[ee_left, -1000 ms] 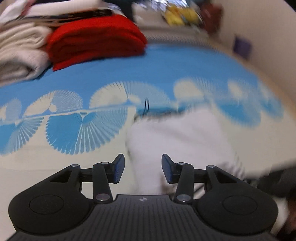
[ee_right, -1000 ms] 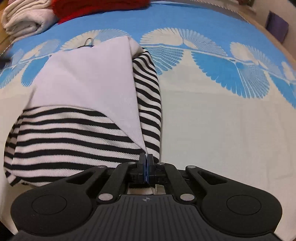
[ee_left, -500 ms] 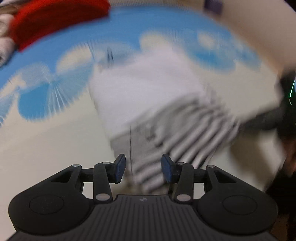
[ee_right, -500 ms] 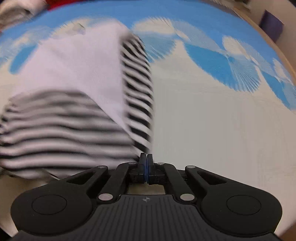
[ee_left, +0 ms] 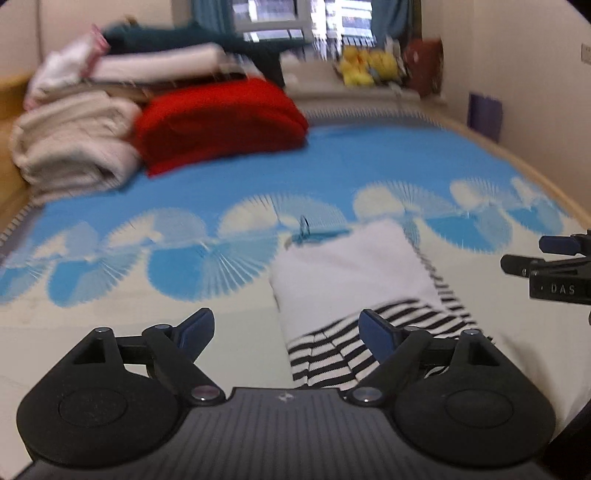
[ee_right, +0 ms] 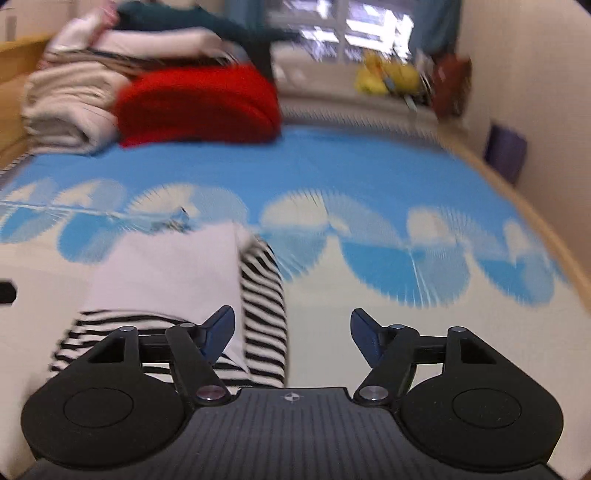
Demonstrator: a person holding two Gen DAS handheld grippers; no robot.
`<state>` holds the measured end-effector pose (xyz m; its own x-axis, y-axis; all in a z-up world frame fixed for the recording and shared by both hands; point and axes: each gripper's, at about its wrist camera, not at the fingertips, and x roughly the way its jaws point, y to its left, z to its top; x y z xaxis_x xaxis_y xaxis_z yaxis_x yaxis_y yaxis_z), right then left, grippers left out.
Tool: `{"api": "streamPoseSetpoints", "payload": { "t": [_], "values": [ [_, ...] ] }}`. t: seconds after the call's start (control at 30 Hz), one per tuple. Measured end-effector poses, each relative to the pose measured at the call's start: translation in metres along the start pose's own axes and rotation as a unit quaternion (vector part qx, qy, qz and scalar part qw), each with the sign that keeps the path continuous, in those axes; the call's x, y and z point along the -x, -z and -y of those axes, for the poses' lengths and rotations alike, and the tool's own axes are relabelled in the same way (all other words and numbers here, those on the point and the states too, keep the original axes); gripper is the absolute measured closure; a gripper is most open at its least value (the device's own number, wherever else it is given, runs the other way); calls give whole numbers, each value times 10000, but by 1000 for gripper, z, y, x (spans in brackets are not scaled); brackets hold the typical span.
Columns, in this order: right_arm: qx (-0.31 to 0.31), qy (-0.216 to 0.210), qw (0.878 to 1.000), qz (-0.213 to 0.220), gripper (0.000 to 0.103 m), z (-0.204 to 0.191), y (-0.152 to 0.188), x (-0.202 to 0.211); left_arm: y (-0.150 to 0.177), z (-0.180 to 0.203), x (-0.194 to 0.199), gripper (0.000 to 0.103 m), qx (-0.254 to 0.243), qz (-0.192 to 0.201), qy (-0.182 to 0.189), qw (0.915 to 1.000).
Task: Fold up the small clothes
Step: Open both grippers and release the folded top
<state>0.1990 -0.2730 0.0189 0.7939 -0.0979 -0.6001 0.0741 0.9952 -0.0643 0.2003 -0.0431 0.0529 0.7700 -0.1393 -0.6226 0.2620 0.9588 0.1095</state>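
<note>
Blue-and-cream bedspread (ee_left: 229,184) fills both views, a fan pattern running across it, and everything is a touch smeared with motion. Nearest to us in the left wrist view, the left gripper (ee_left: 286,330) stands with its jaws spread wide, having just been opening, and nothing is pinched between them; one blue pad (ee_left: 373,332) hangs over the striped end of the garment without pressing on it. Over in the right wrist view, the right gripper (ee_right: 291,326) is spread as well, its jaws also just opened, with bare bedspread showing in the gap and the striped cloth under its left finger only. So the small garment (ee_left: 351,266) is let go and lies flat on the bed, folded into a neat oblong: plain white on top, black-and-white stripes along the near end and down its right edge. At the right edge of the left view, part of the right gripper pokes in, just beside the garment. Past the garment, a thin dark loop (ee_left: 303,224) lies on the bedspread at its far corner. Further back, a folded red piece (ee_left: 218,118) sits beside a pile of cream and white folded textiles (ee_left: 70,144). Beyond that, blurred, a window (ee_right: 354,29) and something yellow (ee_left: 356,66) on the ledge.
</note>
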Motion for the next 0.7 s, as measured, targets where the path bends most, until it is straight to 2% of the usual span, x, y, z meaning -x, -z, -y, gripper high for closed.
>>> {"api": "streamPoseSetpoints", "payload": {
  "t": [0.1, 0.17, 0.27, 0.4, 0.53, 0.7],
  "values": [
    [-56, -116, 9995, 290, 17, 1, 5, 32, 13, 11, 41, 7, -7, 424, -218, 9989],
    [-151, -292, 9984, 463, 16, 2, 11, 55, 25, 19, 63, 7, 18, 386, -79, 9992],
    [-103, -461, 9968, 642, 16, -1, 24, 82, 49, 29, 82, 7, 329, 151, -63, 9993],
    [-137, -488, 9962, 704, 16, -8, 55, 109, 77, 42, 85, 7, 631, -155, -77, 9979],
    [-98, -490, 9976, 475, 16, -22, 72, 115, 96, 48, 70, 7, 376, -518, -143, 9978],
    [46, -492, 9987, 91, 16, -35, 80, 103, 100, 32, 48, 7, 931, -841, -173, 9919]
  ]
}}
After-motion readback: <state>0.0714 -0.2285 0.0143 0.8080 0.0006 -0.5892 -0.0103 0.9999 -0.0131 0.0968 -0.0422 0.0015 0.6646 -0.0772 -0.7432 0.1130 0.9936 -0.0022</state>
